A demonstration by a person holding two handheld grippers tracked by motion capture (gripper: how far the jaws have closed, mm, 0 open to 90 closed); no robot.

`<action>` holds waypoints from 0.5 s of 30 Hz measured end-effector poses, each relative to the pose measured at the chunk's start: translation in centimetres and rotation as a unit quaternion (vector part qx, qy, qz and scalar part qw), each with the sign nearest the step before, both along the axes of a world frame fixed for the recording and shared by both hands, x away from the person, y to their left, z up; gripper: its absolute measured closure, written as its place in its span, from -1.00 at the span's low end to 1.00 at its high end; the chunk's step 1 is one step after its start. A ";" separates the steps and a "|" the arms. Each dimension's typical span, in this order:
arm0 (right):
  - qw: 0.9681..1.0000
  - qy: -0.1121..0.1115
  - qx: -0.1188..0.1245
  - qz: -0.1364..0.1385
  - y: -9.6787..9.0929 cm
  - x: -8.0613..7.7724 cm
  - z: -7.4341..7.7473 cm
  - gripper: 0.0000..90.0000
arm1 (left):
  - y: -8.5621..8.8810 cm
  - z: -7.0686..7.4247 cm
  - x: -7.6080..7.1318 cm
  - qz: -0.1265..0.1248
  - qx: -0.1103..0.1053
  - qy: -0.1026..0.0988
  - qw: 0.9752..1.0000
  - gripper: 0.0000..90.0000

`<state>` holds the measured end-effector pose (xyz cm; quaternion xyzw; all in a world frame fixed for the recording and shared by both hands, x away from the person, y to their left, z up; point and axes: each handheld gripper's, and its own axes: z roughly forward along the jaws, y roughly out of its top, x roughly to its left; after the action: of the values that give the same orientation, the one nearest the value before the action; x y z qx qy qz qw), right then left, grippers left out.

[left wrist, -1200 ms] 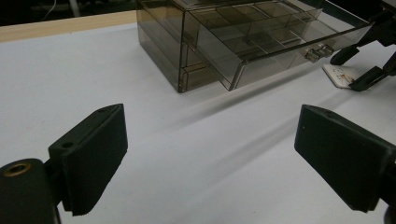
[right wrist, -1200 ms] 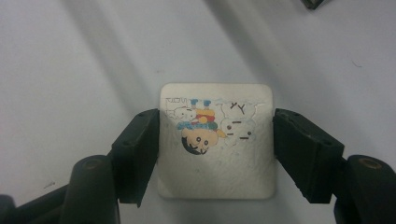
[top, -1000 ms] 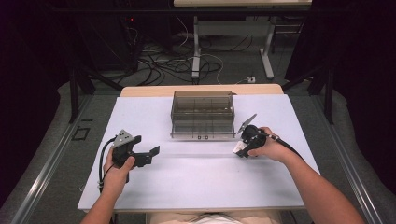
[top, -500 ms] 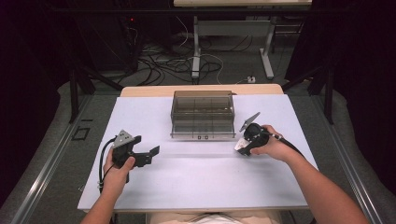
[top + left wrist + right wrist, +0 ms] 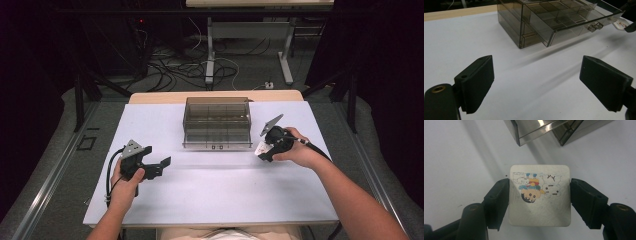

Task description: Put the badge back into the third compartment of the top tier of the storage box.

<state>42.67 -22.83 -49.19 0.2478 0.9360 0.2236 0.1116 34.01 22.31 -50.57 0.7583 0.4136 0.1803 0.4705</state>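
Down at the lower left of the high view, the left gripper (image 5: 159,165) sits in the person's left hand (image 5: 125,181) above the white table (image 5: 210,195), its jaws spread wide and holding nothing. In the left gripper view the same two black jaws rise from the bottom corners, far apart, with only bare table between them; the smoky clear plastic box (image 5: 554,20) stands in the upper half of that frame, its drawer pulled partly out toward the right.

At the right of centre in the high view, the right gripper (image 5: 263,150) is held in the right hand (image 5: 295,150), just beside the box's (image 5: 217,122) lower right corner. Its jaws are closed on a small square card (image 5: 539,195) with rounded corners. In the right gripper view the card fills the middle of the frame, one jaw pressing its left edge and the other its right edge (the printed cartoon figures on it appear upside down). The card hangs just above the table, with the box's corner at the top of that frame. In the left gripper view the card (image 5: 620,23) peeks in at the upper right edge.
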 end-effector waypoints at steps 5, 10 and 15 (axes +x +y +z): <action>1.000 -0.004 -0.008 0.005 -0.1 0.0 1.0 -0.26 | 0.0 0.0 0.0 0.001 -0.001 0.000 1.000 -0.70; 1.000 -0.011 -0.017 0.011 -0.2 0.1 1.6 -0.26 | 0.0 0.0 0.0 0.001 0.000 0.000 1.000 -0.69; 0.999 -0.026 -0.032 0.028 0.0 0.0 2.3 -0.26 | -0.1 0.0 0.0 -0.001 -0.001 0.003 1.000 -0.69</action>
<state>42.63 -22.86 -46.91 0.2118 0.9460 0.2032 0.1379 33.97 22.21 -50.62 0.7586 0.4146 0.1770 0.4705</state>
